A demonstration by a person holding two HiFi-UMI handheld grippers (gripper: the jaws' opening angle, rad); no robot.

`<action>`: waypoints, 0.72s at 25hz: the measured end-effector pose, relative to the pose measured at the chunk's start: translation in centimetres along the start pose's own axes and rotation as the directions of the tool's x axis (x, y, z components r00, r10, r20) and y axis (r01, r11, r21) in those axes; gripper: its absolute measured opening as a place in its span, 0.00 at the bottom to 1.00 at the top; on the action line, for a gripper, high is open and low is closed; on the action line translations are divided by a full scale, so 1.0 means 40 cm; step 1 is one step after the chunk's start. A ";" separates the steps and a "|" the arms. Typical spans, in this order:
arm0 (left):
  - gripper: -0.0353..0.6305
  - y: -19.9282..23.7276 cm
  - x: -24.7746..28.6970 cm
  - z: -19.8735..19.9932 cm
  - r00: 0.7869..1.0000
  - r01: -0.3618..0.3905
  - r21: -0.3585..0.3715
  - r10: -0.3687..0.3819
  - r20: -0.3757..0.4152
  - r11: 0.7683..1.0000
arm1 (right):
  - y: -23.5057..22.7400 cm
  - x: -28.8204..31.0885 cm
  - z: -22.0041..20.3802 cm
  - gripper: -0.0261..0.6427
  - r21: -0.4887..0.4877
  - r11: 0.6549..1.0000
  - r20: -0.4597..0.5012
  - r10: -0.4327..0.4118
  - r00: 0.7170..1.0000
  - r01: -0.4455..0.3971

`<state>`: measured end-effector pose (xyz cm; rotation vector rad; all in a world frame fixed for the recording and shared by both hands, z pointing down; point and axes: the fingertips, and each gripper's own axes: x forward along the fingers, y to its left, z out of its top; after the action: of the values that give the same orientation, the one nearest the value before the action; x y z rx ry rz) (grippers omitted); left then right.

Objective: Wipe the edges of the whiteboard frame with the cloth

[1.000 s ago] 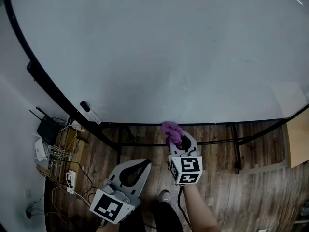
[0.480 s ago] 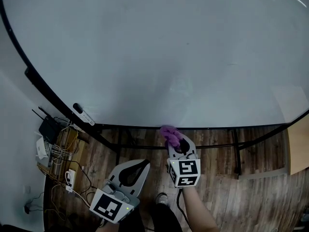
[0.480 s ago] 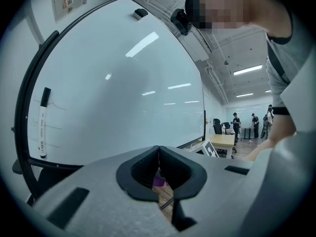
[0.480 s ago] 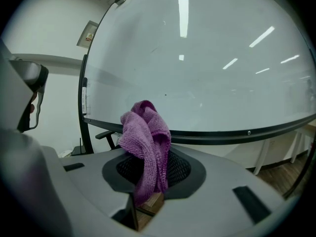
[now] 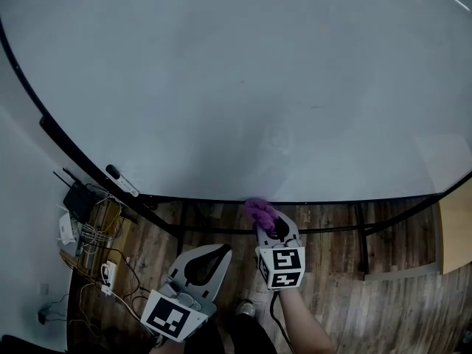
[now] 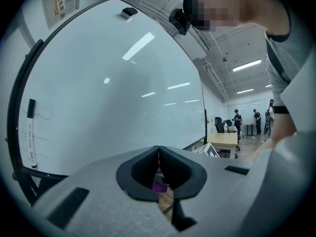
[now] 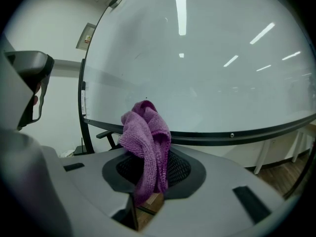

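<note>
A large whiteboard [image 5: 243,80] with a black frame [image 5: 310,200] fills the head view. My right gripper [image 5: 267,218] is shut on a purple cloth [image 5: 259,211], and the bunched cloth [image 7: 144,135] stands up between its jaws just below the frame's bottom edge [image 7: 232,132]. Whether the cloth touches the frame is unclear. My left gripper [image 5: 211,253] hangs lower and to the left, shut with nothing in it, and its jaws [image 6: 159,157] meet in the left gripper view. A marker [image 5: 121,181] sits on the board's lower left.
Black stand legs [image 5: 361,231] run under the board over a wooden floor. A router and tangled cables [image 5: 85,220] lie at the lower left. A light desk [image 6: 222,139] and several people stand far off in the room.
The view has shifted slightly, so the frame's bottom edge sits lower in the picture. My right gripper with the cloth has stayed just beneath it. The left gripper is unchanged.
</note>
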<state>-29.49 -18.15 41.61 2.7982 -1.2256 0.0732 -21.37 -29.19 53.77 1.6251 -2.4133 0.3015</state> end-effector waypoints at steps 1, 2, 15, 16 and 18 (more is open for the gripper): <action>0.08 -0.003 0.001 0.003 1.000 0.001 0.004 -0.001 0.002 1.000 | -0.003 -0.002 0.001 0.18 0.001 1.000 0.000 -0.002 1.000 0.002; 0.08 -0.006 0.002 0.005 1.000 0.002 0.007 -0.002 0.004 1.000 | -0.005 -0.004 0.001 0.18 0.003 1.000 0.000 -0.004 1.000 0.004; 0.08 0.013 -0.023 0.014 0.999 0.048 -0.004 -0.048 0.001 0.999 | -0.008 -0.011 0.005 0.18 0.027 0.996 -0.020 -0.083 0.996 0.083; 0.08 0.015 -0.026 0.014 0.998 0.056 -0.004 -0.056 -0.001 0.998 | -0.008 -0.012 0.006 0.18 0.032 0.995 -0.022 -0.091 0.996 0.092; 0.08 0.022 -0.034 0.015 0.997 0.072 -0.001 -0.072 -0.003 0.997 | -0.008 -0.013 0.005 0.18 0.040 0.993 -0.025 -0.111 0.993 0.112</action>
<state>-31.06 -17.83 40.97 2.8368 -1.1229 0.0725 -20.91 -28.91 53.45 1.7569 -2.3035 0.3512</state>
